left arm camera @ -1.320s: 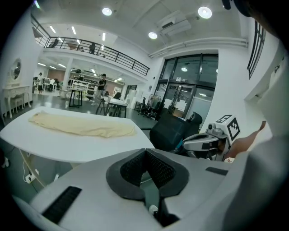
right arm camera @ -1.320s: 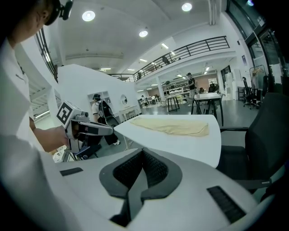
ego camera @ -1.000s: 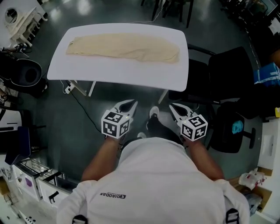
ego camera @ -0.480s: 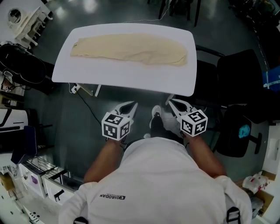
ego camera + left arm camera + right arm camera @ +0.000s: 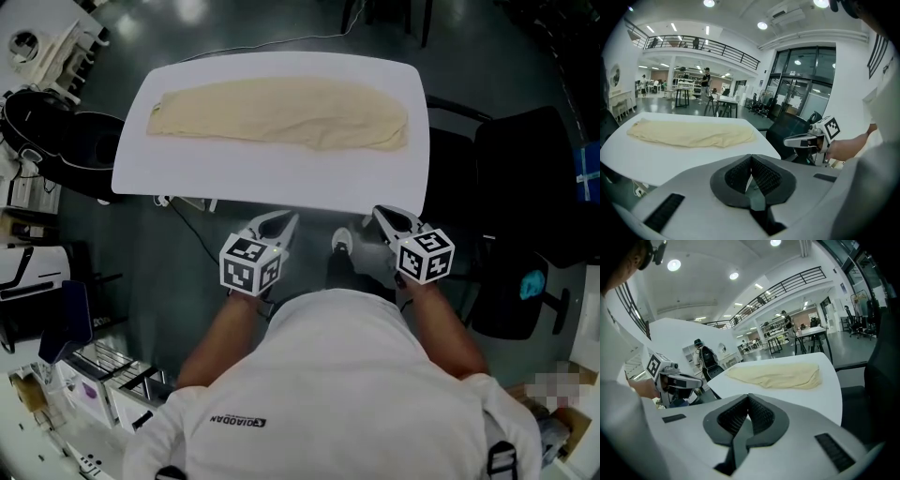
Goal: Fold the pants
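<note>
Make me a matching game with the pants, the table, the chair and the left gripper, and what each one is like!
1 pants
2 table
3 chair
4 left gripper

A black, beside the table
B jaws shut, empty
C cream, lying stretched out
D white, under the pants

Pairs: 1-C, 2-D, 3-A, 4-B
</note>
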Tool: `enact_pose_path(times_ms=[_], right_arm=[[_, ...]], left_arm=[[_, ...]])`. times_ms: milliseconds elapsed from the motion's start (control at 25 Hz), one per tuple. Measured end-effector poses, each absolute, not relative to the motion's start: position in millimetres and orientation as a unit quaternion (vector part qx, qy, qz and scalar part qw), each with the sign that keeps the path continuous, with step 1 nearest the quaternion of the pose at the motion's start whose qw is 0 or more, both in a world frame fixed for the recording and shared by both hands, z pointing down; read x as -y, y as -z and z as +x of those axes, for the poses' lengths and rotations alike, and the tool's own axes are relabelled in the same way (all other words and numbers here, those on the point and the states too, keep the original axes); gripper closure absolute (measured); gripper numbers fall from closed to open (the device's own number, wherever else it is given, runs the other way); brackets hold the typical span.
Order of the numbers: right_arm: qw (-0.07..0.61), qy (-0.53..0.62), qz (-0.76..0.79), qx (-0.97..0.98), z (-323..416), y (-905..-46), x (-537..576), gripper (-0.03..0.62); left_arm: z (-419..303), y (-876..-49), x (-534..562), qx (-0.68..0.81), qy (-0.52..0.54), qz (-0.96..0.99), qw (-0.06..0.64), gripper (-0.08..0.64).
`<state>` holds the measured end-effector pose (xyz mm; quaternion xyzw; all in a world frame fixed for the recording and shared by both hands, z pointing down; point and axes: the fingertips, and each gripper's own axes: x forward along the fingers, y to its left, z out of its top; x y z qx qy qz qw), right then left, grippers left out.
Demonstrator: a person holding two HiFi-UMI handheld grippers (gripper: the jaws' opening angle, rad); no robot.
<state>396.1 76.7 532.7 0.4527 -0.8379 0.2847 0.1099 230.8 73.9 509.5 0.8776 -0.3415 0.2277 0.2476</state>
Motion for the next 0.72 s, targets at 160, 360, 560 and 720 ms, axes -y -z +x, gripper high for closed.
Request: enact_pose_path(times_ms=[160,360,560,720], right_arm=[[0.098,-0.282,0.465,0.833,414.4,-524.2,-38.8,0.574],[0.101,-0.283,0.484,0.822,438.7,-526.1,-0.3,0.574],[0.098,-0.289,0.507,0.806,468.0,-534.6,42.1,0.574],[0.099,-0.296,0.515,0.799,488.2,-548.2,68.9,0.574]], left_arm=[[239.7,-505.6,-40.0,0.344,-0.229,0.877,0.245,0.532],[248.0,-500.7,-3.2,0.344,-0.224,0.878,0.245,0.532],[255.8,-508.0,41.0,0.349,-0.237,0.874,0.241,0.532],[277.7,-511.1,76.4,0.345,-0.245,0.876,0.23,0.532]])
